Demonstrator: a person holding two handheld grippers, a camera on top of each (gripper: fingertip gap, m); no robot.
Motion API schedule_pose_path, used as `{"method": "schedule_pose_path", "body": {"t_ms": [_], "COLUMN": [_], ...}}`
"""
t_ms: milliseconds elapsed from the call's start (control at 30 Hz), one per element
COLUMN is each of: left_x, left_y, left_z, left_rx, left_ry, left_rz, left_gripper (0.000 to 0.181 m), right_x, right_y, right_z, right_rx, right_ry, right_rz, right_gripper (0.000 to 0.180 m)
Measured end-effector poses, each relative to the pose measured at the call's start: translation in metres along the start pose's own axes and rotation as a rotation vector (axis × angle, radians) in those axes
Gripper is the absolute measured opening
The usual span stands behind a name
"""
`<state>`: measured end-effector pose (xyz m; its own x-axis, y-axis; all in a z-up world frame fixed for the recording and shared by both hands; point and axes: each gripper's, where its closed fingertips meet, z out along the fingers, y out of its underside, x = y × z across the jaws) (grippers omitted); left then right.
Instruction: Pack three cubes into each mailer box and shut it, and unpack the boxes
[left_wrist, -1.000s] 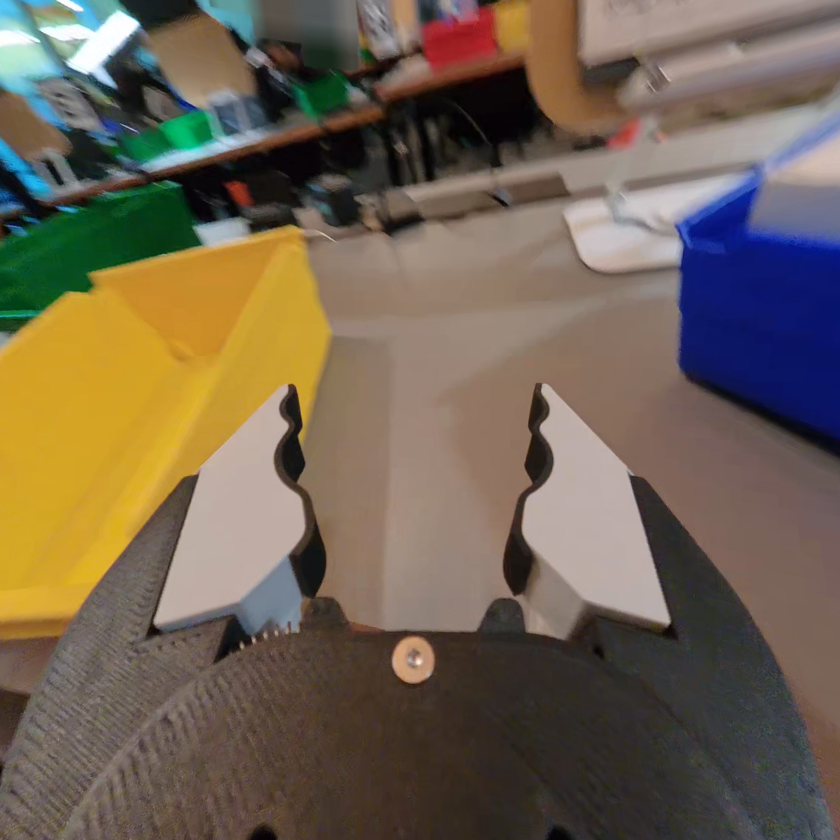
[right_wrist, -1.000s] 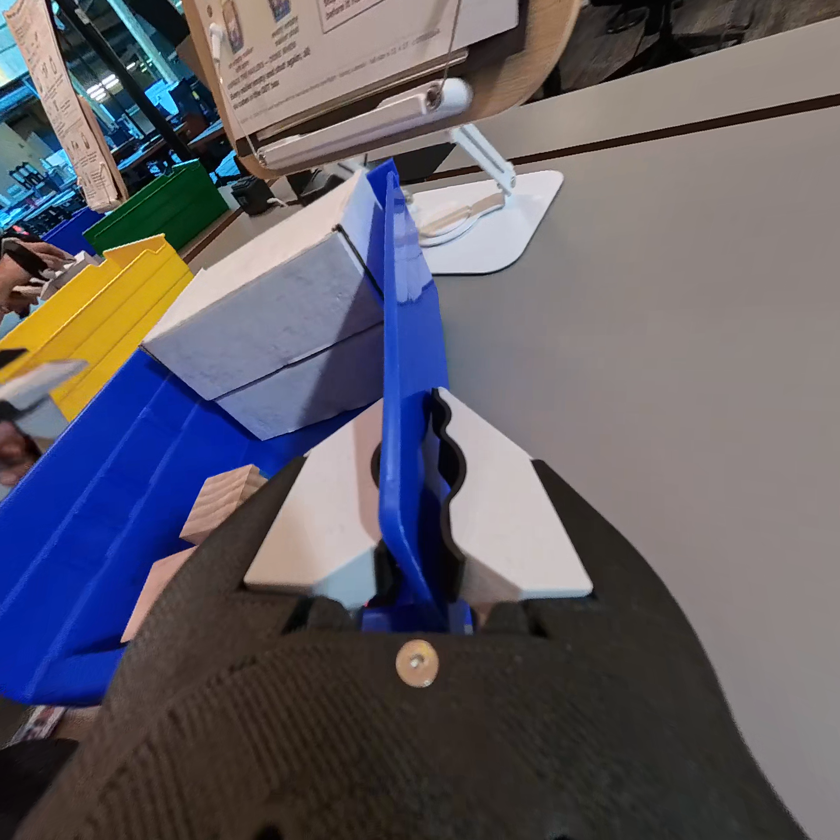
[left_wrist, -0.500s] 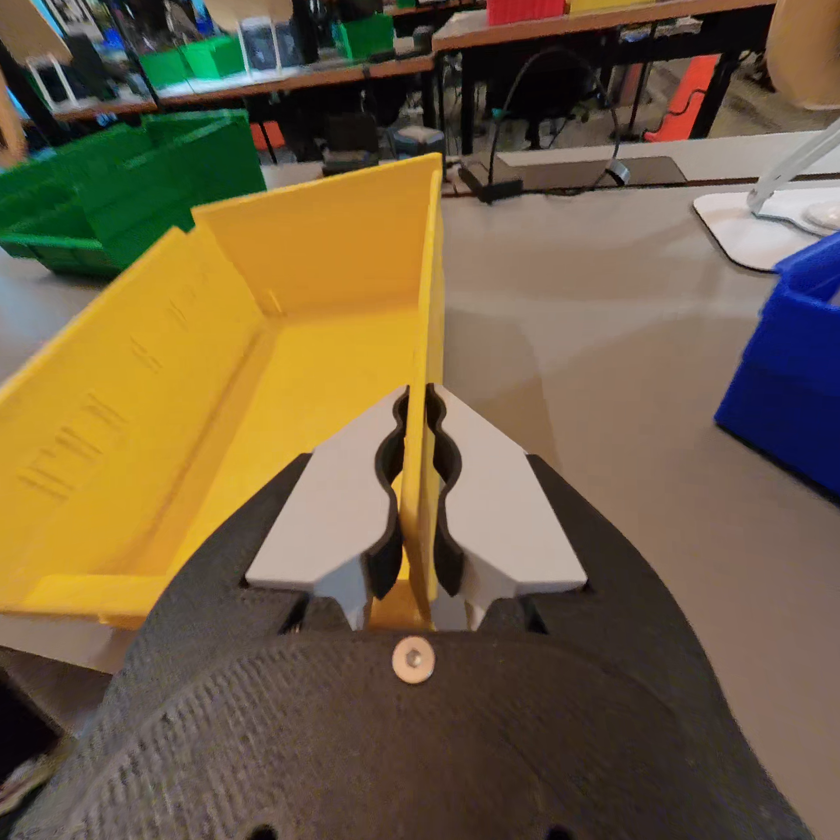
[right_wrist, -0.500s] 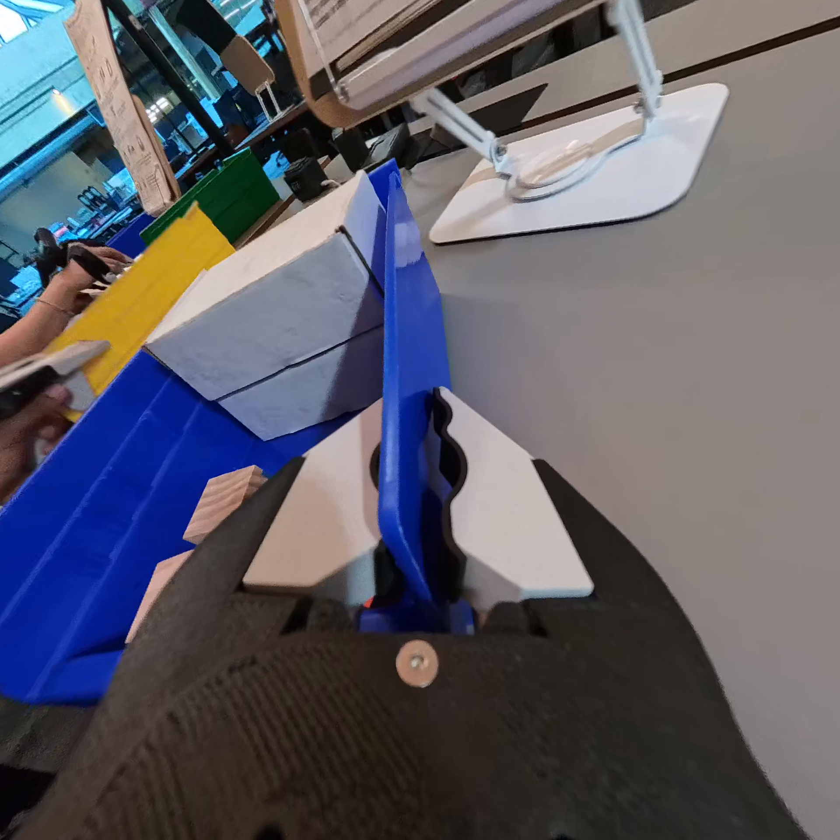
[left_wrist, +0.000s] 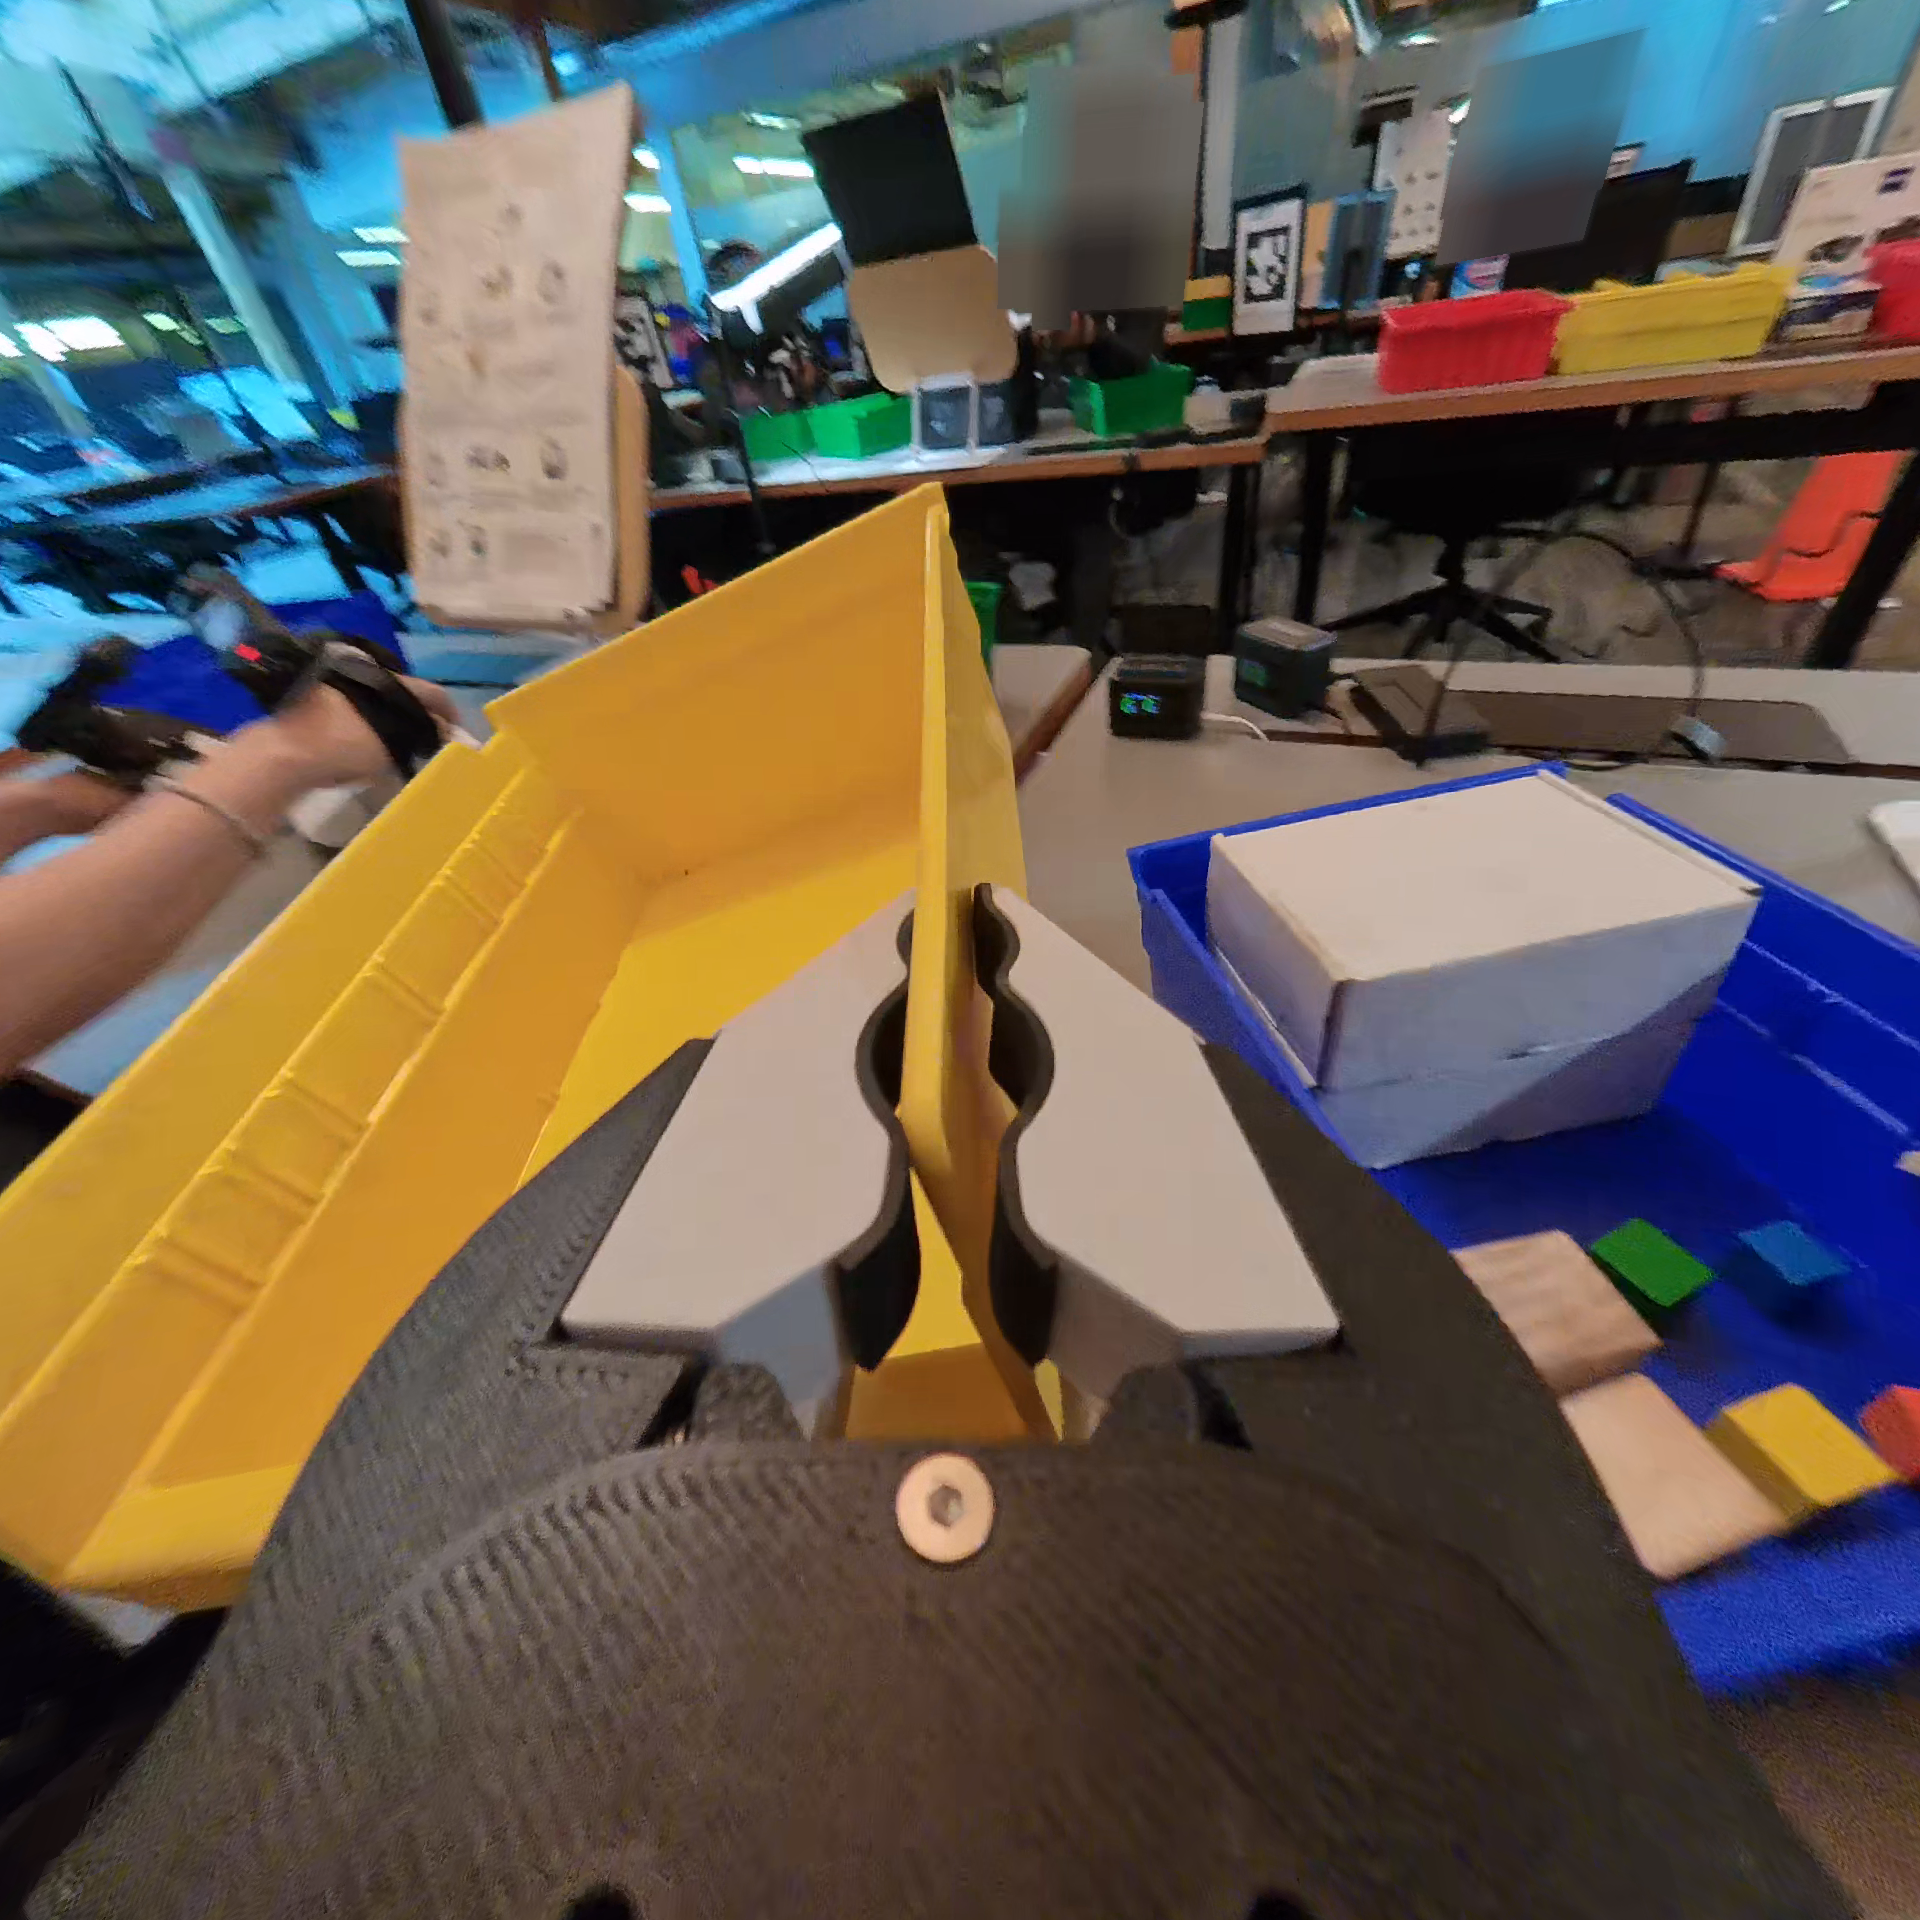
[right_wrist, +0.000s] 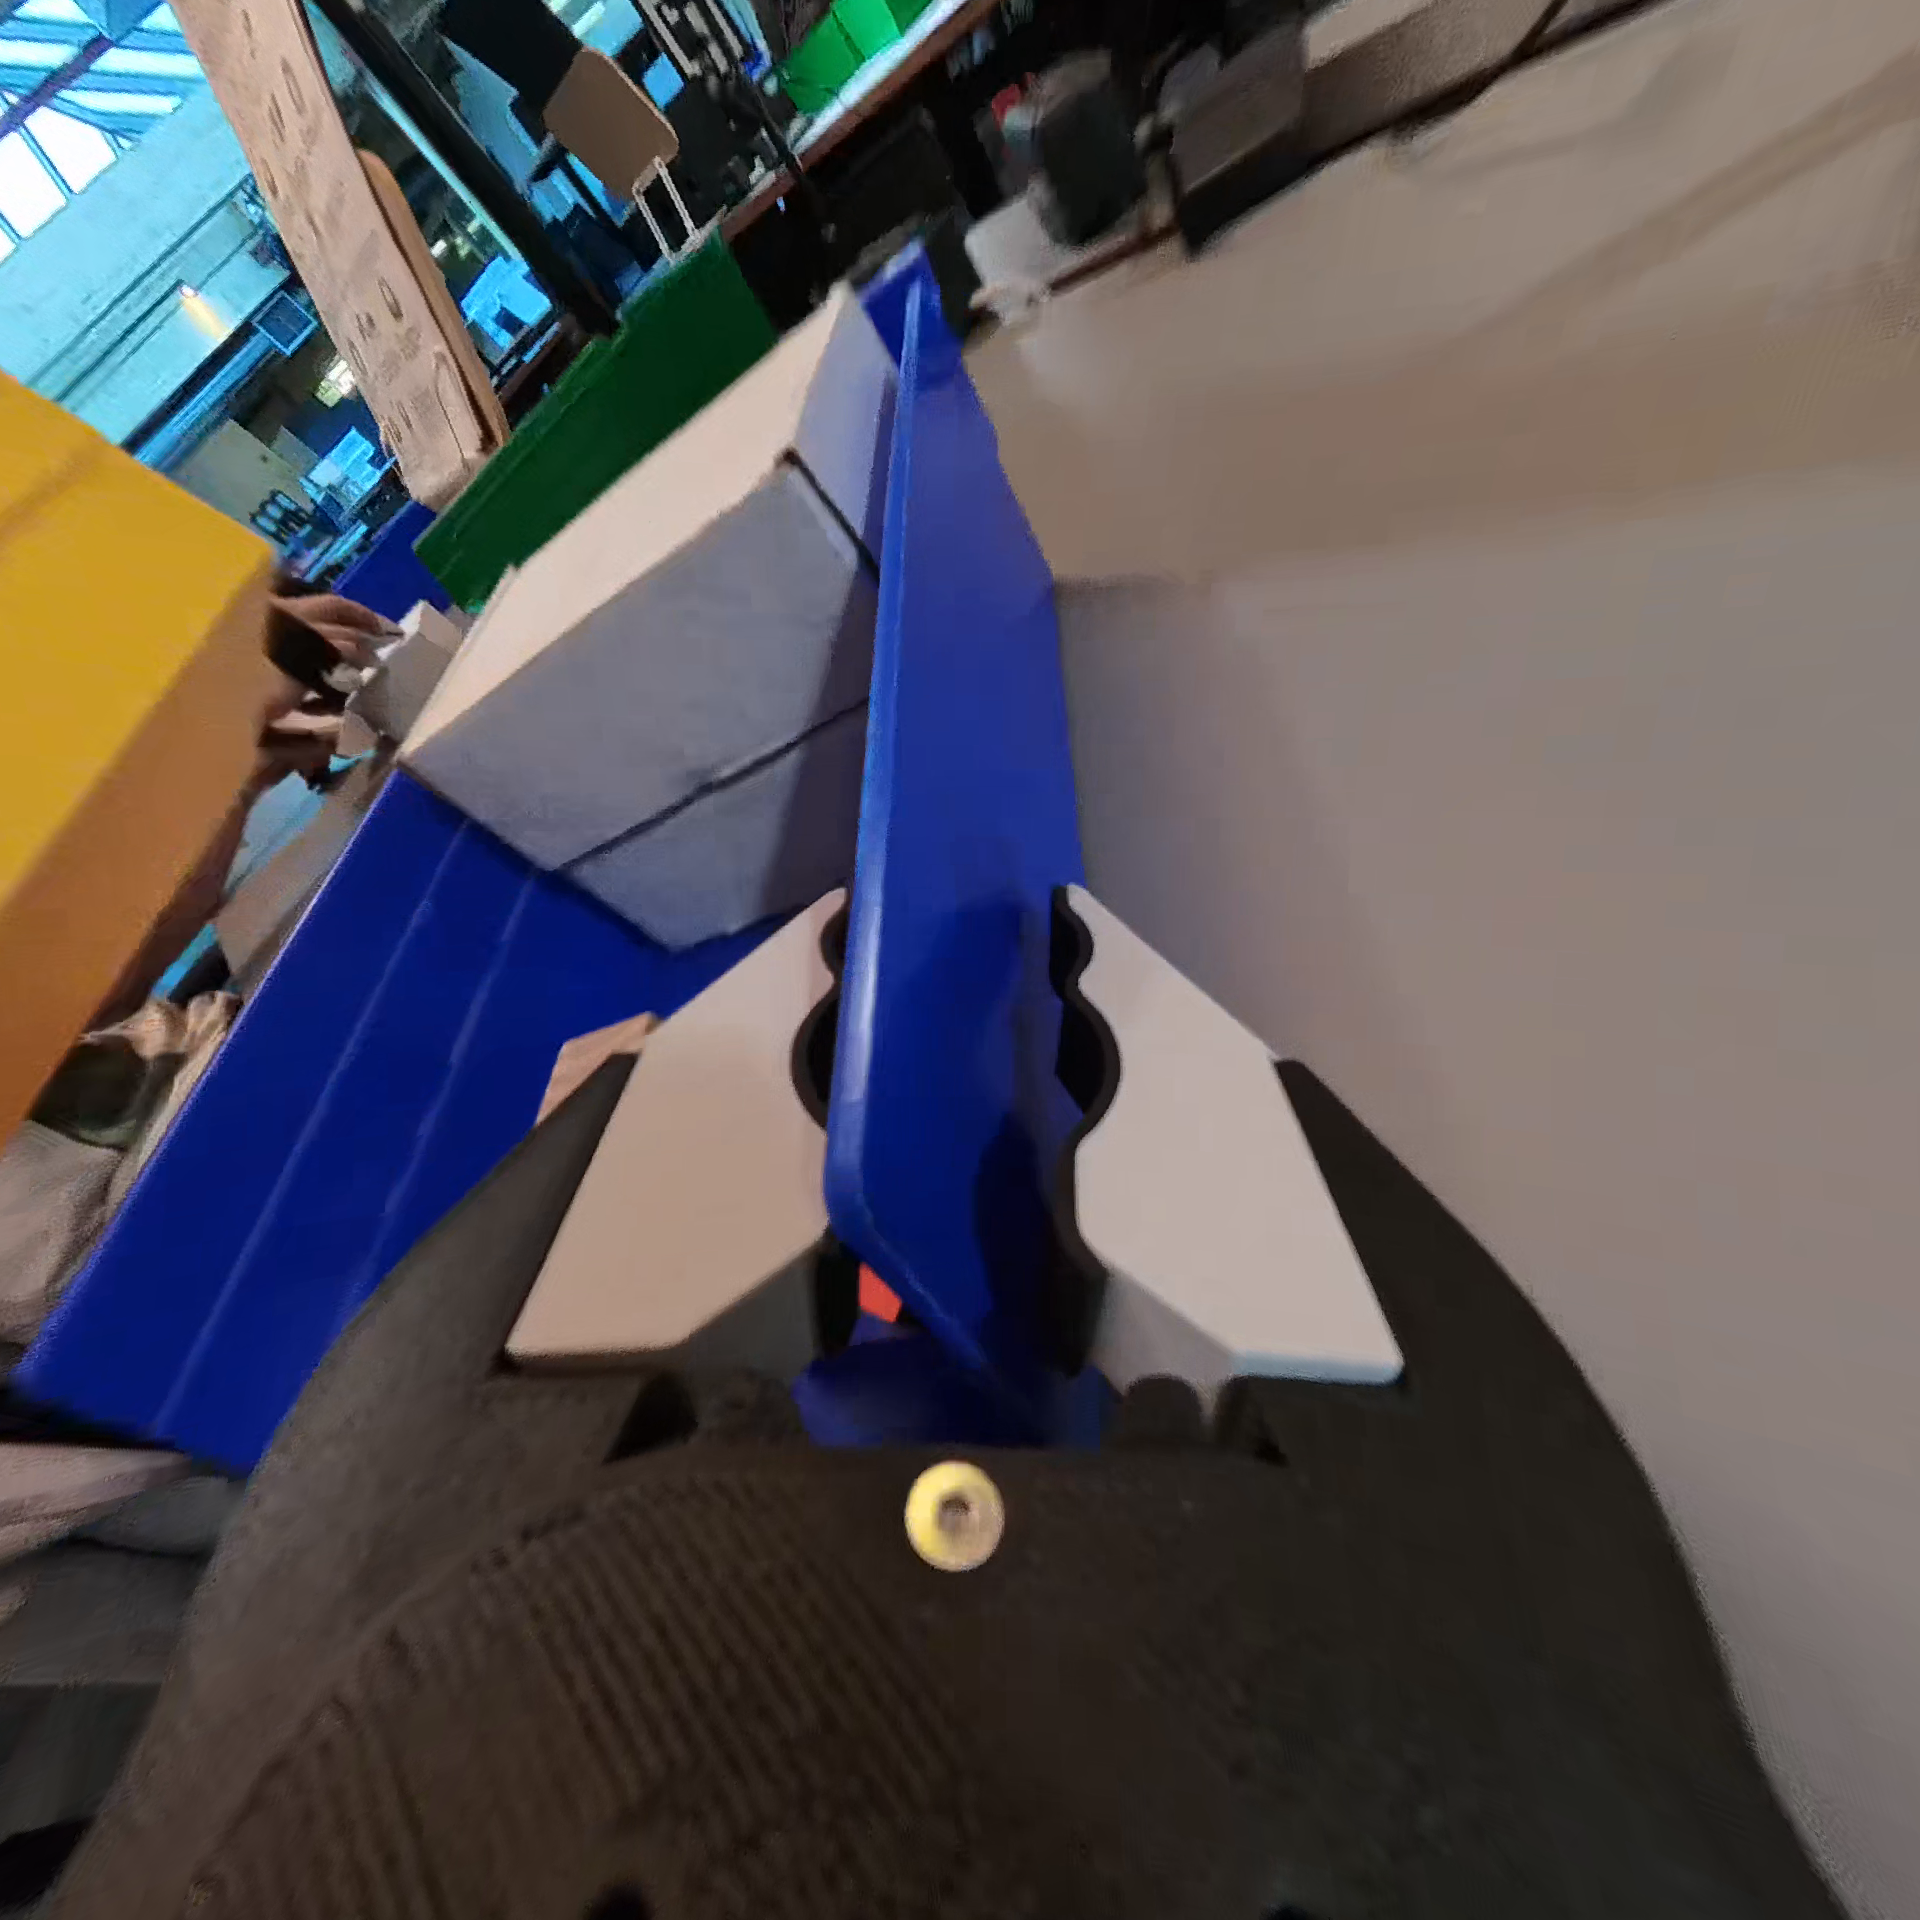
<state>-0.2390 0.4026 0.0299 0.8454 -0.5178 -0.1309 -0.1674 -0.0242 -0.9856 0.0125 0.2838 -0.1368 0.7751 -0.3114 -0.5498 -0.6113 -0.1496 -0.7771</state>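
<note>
My left gripper (left_wrist: 951, 914) is shut on the right wall of the empty yellow bin (left_wrist: 416, 1039), with both pads pressed on the thin wall. My right gripper (right_wrist: 948, 904) is open; the right wall of the blue bin (right_wrist: 956, 727) stands between its pads, which are spread wider than the rim. Two stacked white mailer boxes (right_wrist: 644, 665), both shut, lie at the blue bin's far end and also show in the left wrist view (left_wrist: 1455, 914). Loose cubes lie on the blue bin's floor: green (left_wrist: 1647, 1262), blue (left_wrist: 1792, 1252), yellow (left_wrist: 1787, 1444) and wooden (left_wrist: 1558, 1320).
The grey table (right_wrist: 1455, 727) spreads to the right of the blue bin. The yellow bin (right_wrist: 104, 675) stands left of it. Another person's arm (left_wrist: 125, 862) with a gripper works at the far left. A green bin (right_wrist: 623, 416) and a paper stand (left_wrist: 509, 364) stand behind.
My left gripper closed on the yellow bin's wall and still holds it; the view has swung towards the blue bin. My right gripper's pads have opened off the blue bin's wall.
</note>
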Motion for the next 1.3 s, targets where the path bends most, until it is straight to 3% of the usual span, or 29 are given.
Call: {"method": "schedule_pose_path", "body": {"t_ms": [200,333,600,833,1000,1133,1300], "left_x": [-0.018,-0.017,0.001,0.058,0.152,0.246,0.351], "left_y": [-0.030,-0.039,-0.047,-0.084,-0.106,-0.082,-0.029], "left_z": [-0.021,-0.027,-0.031,-0.064,-0.104,-0.127,-0.144], "left_rx": [0.077,0.111,0.131,0.193,0.229,0.129,0.051], "left_ry": [-0.059,-0.003,0.106,0.328,0.670,0.904,1.027], "left_rz": [0.069,-0.016,-0.090,-0.079,-0.064,0.011,0.049], "left_gripper": [0.000,0.000,0.000,0.000,0.000,0.000,0.000], "right_x": [-0.080,-0.116,-0.147,-0.071,0.060,0.141,0.159], "right_y": [0.034,0.049,0.056,-0.021,-0.072,-0.093,-0.080], "right_z": [0.048,0.054,0.007,-0.102,-0.202,-0.282,-0.316], "right_rx": [-0.038,-0.122,-0.222,-0.069,0.076,0.178,0.226], "right_ry": [-0.124,-0.230,-0.482,-0.468,-0.146,0.098,0.080], "right_rz": [-0.028,-0.015,-0.090,-0.366,-0.587,-0.604,-0.490], "right_gripper": [0.065,0.079,0.062,0.062,0.056,0.046,0.045]}}
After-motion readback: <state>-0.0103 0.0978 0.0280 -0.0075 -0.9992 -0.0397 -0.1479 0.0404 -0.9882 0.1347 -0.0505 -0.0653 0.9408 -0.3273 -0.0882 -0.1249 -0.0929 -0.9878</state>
